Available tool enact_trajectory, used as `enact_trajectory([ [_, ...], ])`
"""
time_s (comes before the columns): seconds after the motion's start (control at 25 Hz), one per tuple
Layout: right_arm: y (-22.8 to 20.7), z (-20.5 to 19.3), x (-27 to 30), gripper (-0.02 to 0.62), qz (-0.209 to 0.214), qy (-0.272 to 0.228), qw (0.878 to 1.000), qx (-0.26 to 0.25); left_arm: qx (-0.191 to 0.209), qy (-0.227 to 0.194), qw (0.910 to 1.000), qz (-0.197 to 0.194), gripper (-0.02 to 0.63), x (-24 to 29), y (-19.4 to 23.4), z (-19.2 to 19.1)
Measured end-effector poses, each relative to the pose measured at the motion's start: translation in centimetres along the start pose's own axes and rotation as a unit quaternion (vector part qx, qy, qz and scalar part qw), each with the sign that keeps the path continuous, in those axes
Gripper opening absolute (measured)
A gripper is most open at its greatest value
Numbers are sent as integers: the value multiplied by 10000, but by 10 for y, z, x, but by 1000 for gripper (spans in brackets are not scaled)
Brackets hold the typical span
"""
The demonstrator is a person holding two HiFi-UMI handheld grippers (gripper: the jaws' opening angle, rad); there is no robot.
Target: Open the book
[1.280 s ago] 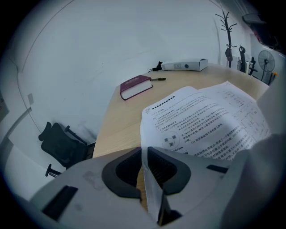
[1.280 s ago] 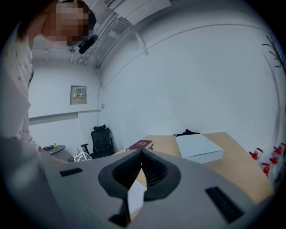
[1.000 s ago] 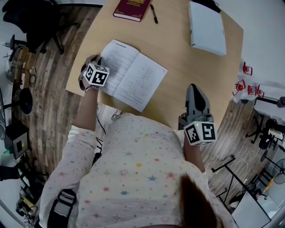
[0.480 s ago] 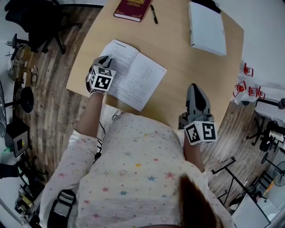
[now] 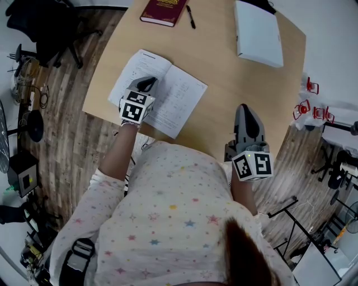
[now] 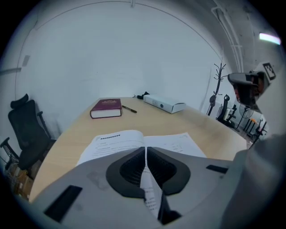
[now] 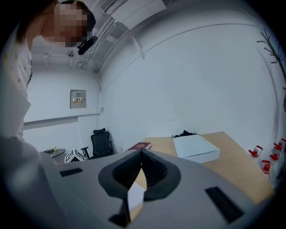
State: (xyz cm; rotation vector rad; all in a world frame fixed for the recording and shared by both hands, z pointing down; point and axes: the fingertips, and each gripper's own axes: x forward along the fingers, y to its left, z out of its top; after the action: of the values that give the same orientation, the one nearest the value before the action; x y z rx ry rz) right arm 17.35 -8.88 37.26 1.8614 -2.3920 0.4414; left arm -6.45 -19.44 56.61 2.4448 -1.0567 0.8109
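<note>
The left gripper point(image 5: 149, 84) is hanging over the open book point(image 5: 176, 92) and is covering part of its left page near the spine. Its jaws have just been closing and are now meeting with nothing clamped; printed paper is showing only through the slot behind them. The print is reading too small to make out. The book is lying flat on the near left of the wooden table point(image 5: 224, 78). The person's torso is blocking the table's near edge. The right gripper point(image 5: 244, 109) is pointing over the near right edge, well apart from the book, jaws together and empty. On the far side, a maroon hardback point(image 5: 164, 11) and a white box point(image 5: 257, 34) are running off the frame, a black pen point(image 5: 191, 17) lying between them.
</note>
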Motion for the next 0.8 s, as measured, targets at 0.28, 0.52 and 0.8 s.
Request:
enact_trajectory([
  [0.28, -6, 0, -5, 1, -10, -9, 10000, 33, 76, 330, 9993, -134, 20, 2, -19, -15],
  [0.52, -9, -2, -9, 0, 18, -25, 10000, 31, 116, 667, 9975, 191, 20, 4, -3, -34],
  [0.8, -14, -2, -13, 0, -5, 33, 10000, 32, 138, 693, 9971, 281, 18, 10, 5, -42],
])
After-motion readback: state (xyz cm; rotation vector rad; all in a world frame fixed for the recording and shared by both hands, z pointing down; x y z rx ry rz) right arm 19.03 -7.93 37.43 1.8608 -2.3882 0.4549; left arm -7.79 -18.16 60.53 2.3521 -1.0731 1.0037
